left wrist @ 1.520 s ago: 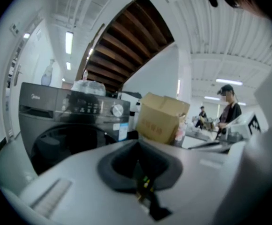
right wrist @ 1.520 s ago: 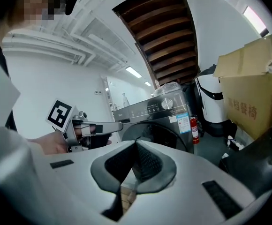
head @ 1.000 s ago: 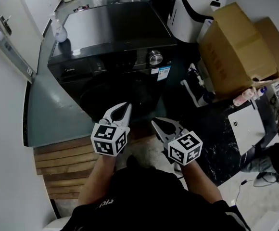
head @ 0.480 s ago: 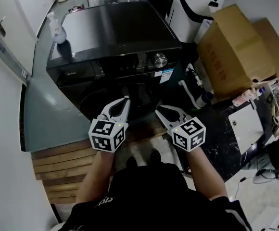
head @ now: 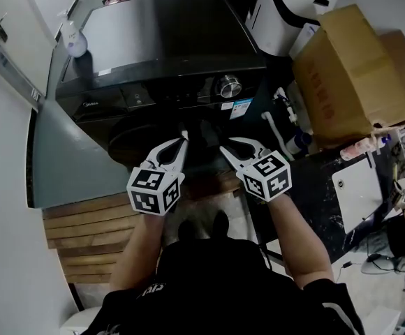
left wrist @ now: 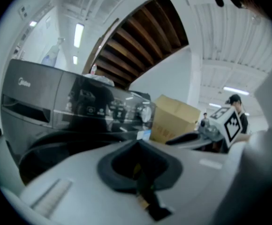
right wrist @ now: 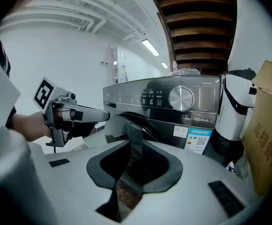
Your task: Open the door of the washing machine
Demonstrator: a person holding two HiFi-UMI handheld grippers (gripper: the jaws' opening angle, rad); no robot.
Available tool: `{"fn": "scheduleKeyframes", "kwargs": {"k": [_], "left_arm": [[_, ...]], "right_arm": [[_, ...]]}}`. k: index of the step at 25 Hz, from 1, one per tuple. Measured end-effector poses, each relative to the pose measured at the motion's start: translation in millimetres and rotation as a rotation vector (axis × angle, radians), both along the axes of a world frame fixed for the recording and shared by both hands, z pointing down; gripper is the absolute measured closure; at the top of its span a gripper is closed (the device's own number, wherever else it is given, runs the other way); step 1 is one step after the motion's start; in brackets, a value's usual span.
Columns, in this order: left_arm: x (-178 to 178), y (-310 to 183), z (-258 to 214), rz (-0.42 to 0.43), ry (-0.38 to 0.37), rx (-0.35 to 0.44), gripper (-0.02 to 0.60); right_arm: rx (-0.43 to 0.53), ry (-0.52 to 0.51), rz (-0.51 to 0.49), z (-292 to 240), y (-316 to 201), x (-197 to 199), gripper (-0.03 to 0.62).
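Standing in front of a black washing machine, the person holds one gripper in each hand, both stretched toward the lower front of the machine. The door is the dark round part under the control panel, and it lies flat against the front, not yet opened. The left gripper has its jaws pressed fully together with nothing between them; its tip is just in front of the right side of the door, and I cannot tell if it touches. The right gripper is beside it, near the right edge of the door and below the silver knob. Its jaws have just been opening and now stand a narrow way apart, with nothing between them. A blue and white sticker sits on the front just under the knob. A small spray bottle stands upright at the rear left corner of the machine's top. On the floor to the right of the machine there are a white appliance and a big cardboard box, and wooden boards cover the floor at the person's left.
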State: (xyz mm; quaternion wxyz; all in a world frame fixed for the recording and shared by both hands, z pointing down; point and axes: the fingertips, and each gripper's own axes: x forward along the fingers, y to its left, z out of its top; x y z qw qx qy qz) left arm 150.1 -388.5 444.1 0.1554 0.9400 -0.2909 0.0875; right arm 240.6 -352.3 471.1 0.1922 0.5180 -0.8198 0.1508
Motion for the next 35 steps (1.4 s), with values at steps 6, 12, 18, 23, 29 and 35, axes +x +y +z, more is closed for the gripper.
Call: {"fn": "scheduleKeyframes", "kwargs": {"k": [6, 12, 18, 23, 29, 35], "left_arm": [[13, -9, -2, -0.025, -0.017, 0.003, 0.572], [18, -11, -1, -0.040, -0.031, 0.006, 0.572], [17, -15, 2, -0.056, -0.045, -0.001, 0.572], [16, -18, 5, -0.067, -0.055, -0.004, 0.572], [15, -20, 9, -0.076, -0.067, -0.010, 0.572], [8, -24, 12, -0.095, -0.077, -0.016, 0.572]], "right_arm": [[-0.025, 0.027, -0.043, 8, -27, 10, 0.504], [-0.050, 0.051, -0.062, 29, -55, 19, 0.447], [-0.088, 0.118, -0.103, 56, -76, 23, 0.413], [-0.133, 0.217, -0.166, 78, -86, 28, 0.413], [-0.172, 0.293, -0.213, 97, -95, 27, 0.413], [-0.189, 0.384, -0.281, 112, -99, 22, 0.418]]}}
